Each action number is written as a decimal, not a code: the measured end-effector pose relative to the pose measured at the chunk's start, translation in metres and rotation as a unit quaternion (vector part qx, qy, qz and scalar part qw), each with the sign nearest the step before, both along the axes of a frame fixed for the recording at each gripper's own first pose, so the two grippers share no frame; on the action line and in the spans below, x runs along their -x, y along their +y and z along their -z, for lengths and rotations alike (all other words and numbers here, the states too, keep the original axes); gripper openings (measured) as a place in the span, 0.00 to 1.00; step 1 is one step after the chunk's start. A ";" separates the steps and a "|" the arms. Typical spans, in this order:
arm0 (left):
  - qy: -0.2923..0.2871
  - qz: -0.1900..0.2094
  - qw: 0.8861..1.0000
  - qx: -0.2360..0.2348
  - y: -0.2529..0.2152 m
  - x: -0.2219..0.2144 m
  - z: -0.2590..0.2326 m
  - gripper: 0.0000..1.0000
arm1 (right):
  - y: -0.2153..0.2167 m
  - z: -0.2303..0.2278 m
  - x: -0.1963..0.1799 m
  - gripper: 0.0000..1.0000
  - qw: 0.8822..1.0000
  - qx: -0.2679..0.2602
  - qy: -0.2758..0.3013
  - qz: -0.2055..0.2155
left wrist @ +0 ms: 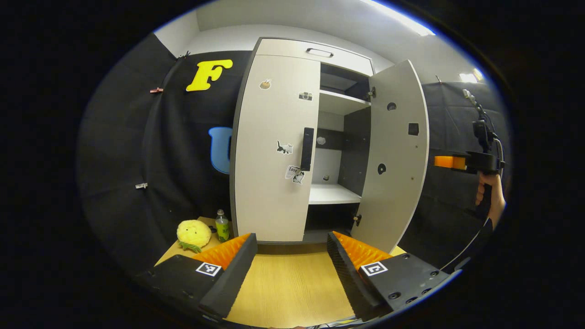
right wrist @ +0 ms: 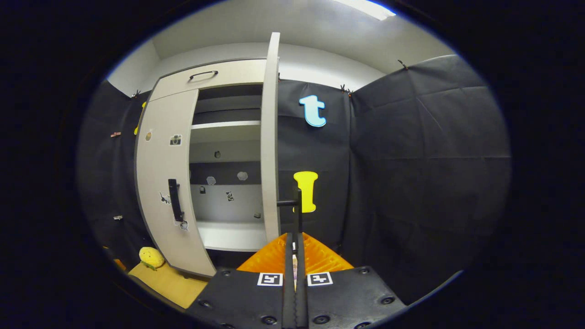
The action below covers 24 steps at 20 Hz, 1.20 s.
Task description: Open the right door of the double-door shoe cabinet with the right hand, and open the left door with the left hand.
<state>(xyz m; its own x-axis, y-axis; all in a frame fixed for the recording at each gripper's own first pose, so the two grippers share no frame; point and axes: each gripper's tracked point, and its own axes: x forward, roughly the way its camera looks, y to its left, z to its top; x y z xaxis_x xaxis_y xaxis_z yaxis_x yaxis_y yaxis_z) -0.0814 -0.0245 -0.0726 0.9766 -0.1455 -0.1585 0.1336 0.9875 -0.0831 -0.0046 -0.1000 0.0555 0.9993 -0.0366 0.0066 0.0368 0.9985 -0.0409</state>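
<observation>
The cabinet (left wrist: 320, 50) stands on a wooden table (left wrist: 288, 288) against the booth wall. Its right door (left wrist: 395, 155) swings wide open, baring the white shelves (left wrist: 332, 194) and dark inner panels. The left door (left wrist: 274, 151) is shut flat, its dark upright handle (left wrist: 307, 148) on the inner edge, small stickers (left wrist: 284, 147) dotted across the face.

In the right gripper view the right door (right wrist: 270, 137) shows edge-on, and its handle (right wrist: 298, 210) sticks out just ahead of the right gripper (right wrist: 295, 249), whose fingers are closed together with barely a slit; whether they pinch that handle, I can't tell. From the left gripper view that gripper (left wrist: 445, 161) sits just beside the open door's outer edge, a hand (left wrist: 491, 196) gripping its grip below.

The left gripper (left wrist: 292, 249) hangs back over the table, fingers spread wide, nothing between them, aimed at the cabinet's base below the left door's handle.

Off to the left on the table: a yellow plush (left wrist: 194, 234) and a small green bottle (left wrist: 222, 226), side by side near the cabinet's corner.
</observation>
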 end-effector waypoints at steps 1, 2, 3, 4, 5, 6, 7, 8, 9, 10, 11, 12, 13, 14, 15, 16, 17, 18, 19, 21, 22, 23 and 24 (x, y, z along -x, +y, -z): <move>0.003 0.002 1.000 0.000 0.000 -0.001 0.003 0.95 | 0.005 0.003 0.008 0.05 1.000 0.008 -0.002 -0.001; 0.006 0.004 1.000 0.001 -0.001 -0.003 0.005 0.95 | 0.012 0.006 0.016 0.05 1.000 0.011 -0.002 -0.007; 0.008 0.005 1.000 0.000 -0.001 -0.004 0.007 0.95 | 0.021 0.012 0.028 0.08 1.000 0.005 0.001 -0.017; 0.010 0.006 1.000 0.000 -0.002 -0.007 0.008 0.95 | 0.033 0.020 0.042 0.05 1.000 -0.003 0.009 -0.030; 0.011 0.007 1.000 -0.002 -0.002 -0.009 0.007 0.95 | 0.046 0.026 0.055 0.05 0.999 -0.008 0.021 -0.036; 0.009 0.008 1.000 -0.003 -0.002 -0.012 0.006 0.95 | 0.054 0.032 0.062 0.05 0.999 -0.006 0.026 -0.039; 0.006 0.008 1.000 -0.003 -0.001 -0.014 0.003 0.95 | 0.061 0.036 0.060 0.05 0.999 -0.005 0.029 -0.042; 0.002 0.007 1.000 -0.004 -0.001 -0.017 0.000 0.95 | 0.069 0.042 0.062 0.05 0.998 -0.006 0.032 -0.046; -0.001 0.006 1.000 -0.004 0.001 -0.020 -0.004 0.95 | 0.079 0.047 0.063 0.05 0.998 -0.012 0.037 -0.049; -0.005 0.004 1.000 -0.005 0.002 -0.023 -0.007 0.95 | 0.087 0.054 0.064 0.05 0.997 -0.018 0.046 -0.051; -0.011 0.001 1.000 -0.004 0.003 -0.026 -0.012 0.95 | 0.093 0.060 0.063 0.05 0.997 -0.022 0.053 -0.050; -0.017 -0.002 1.000 -0.003 0.005 -0.028 -0.016 0.95 | 0.098 0.063 0.059 0.05 0.997 -0.027 0.056 -0.053; -0.021 -0.004 1.000 -0.001 0.006 -0.031 -0.020 0.95 | 0.106 0.065 0.060 0.07 0.996 -0.034 0.058 -0.055; -0.023 -0.006 1.000 0.002 0.007 -0.034 -0.023 0.95 | 0.113 0.068 0.058 0.12 0.995 -0.039 0.061 -0.061; -0.024 -0.007 1.000 0.005 0.008 -0.038 -0.026 0.95 | 0.119 0.071 0.055 0.33 0.995 -0.044 0.064 -0.065; -0.026 -0.008 1.000 0.007 0.009 -0.041 -0.030 0.95 | 0.124 0.074 0.051 0.38 0.994 -0.047 0.068 -0.070; -0.029 -0.010 1.000 0.007 0.010 -0.047 -0.035 0.95 | 0.130 0.076 0.048 0.45 0.993 -0.049 0.071 -0.078; -0.031 -0.014 0.999 0.005 0.012 -0.053 -0.039 0.95 | 0.132 0.077 0.044 0.44 0.993 -0.046 0.070 -0.080; -0.035 -0.018 0.999 0.004 0.013 -0.059 -0.044 0.95 | 0.133 0.078 0.038 0.55 0.993 -0.042 0.068 -0.082; -0.039 -0.016 0.999 0.006 0.010 -0.076 -0.052 0.95 | 0.133 0.076 0.030 0.78 0.994 -0.041 0.061 -0.083; -0.041 -0.018 0.999 0.007 0.011 -0.085 -0.057 0.95 | 0.134 0.074 0.027 0.83 0.994 -0.044 0.058 -0.085; -0.046 -0.019 0.999 0.008 0.011 -0.095 -0.063 0.95 | 0.134 0.074 0.022 0.94 0.994 -0.046 0.054 -0.085; -0.049 -0.021 0.999 0.006 0.010 -0.106 -0.069 0.95 | 0.131 0.073 0.017 0.93 0.994 -0.046 0.049 -0.084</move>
